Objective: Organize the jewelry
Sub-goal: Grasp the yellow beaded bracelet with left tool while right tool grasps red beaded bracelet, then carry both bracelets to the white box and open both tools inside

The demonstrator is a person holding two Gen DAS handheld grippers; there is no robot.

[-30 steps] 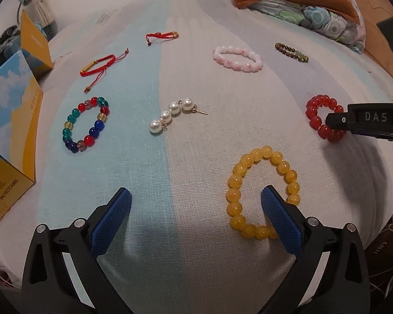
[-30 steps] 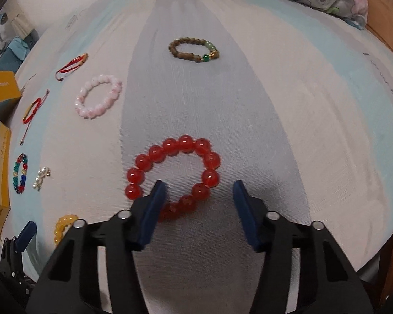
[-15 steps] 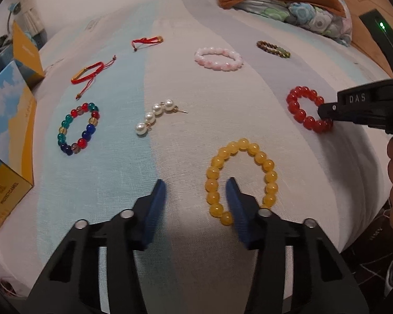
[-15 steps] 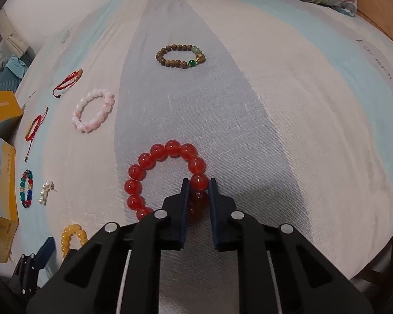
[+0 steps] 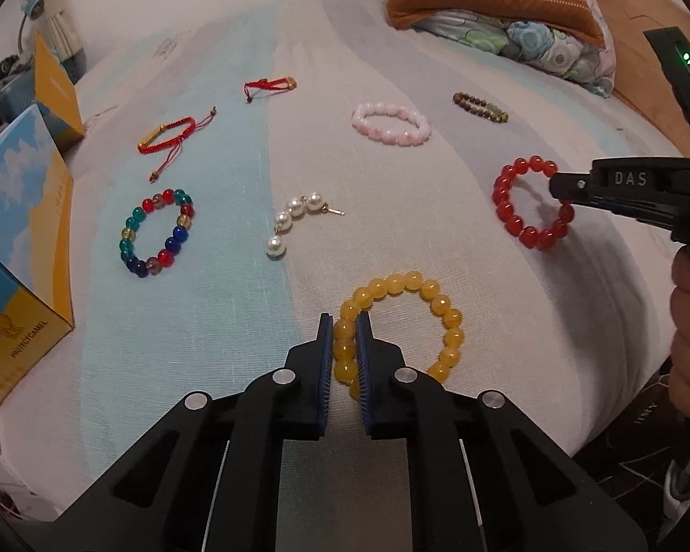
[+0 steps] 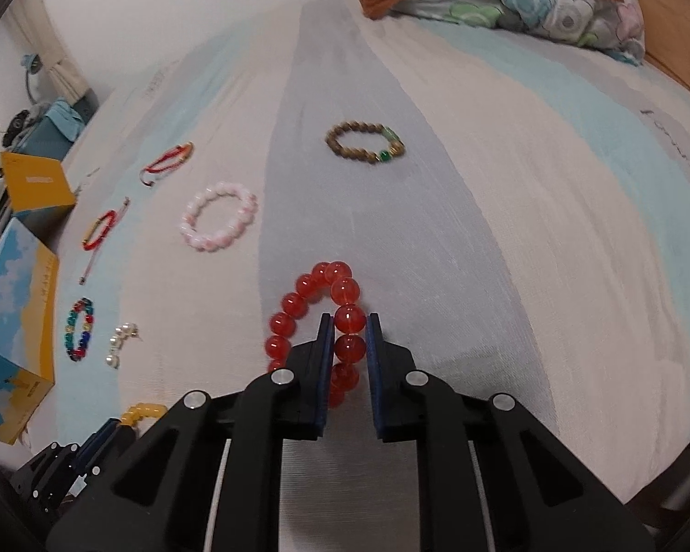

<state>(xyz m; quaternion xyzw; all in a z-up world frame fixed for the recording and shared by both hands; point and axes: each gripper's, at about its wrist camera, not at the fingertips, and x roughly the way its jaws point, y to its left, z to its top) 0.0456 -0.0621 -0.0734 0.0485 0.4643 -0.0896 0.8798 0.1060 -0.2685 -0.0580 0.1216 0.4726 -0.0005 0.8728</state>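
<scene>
A yellow bead bracelet (image 5: 437, 303) lies on the striped bedsheet (image 5: 234, 331) close in front. My left gripper (image 5: 344, 322) is closing on its left side, and the blue pads press on the beads. To the right, a red bead bracelet (image 5: 506, 211) is pinched at its near side by my right gripper (image 5: 557, 186). In the right wrist view the right gripper (image 6: 349, 322) is shut on the red bracelet (image 6: 299, 294), which stands tilted. Low left there, the yellow bracelet (image 6: 142, 411) and the left gripper (image 6: 101, 437) show partly.
Farther out lie a pink bracelet (image 5: 391, 124), a brown bead bracelet (image 5: 478, 106), a pearl piece (image 5: 294, 218), a multicoloured bracelet (image 5: 156, 232) and two red cord bracelets (image 5: 170, 135) (image 5: 269, 86). Blue-and-yellow boxes (image 5: 18, 230) stand at the left, pillows (image 5: 506, 9) at the back. The bed edge runs lower right.
Both grippers have closed from open: the left onto the yellow bracelet's left side, the right onto the red bracelet's near side. The red bracelet has tipped up from lying flat.
</scene>
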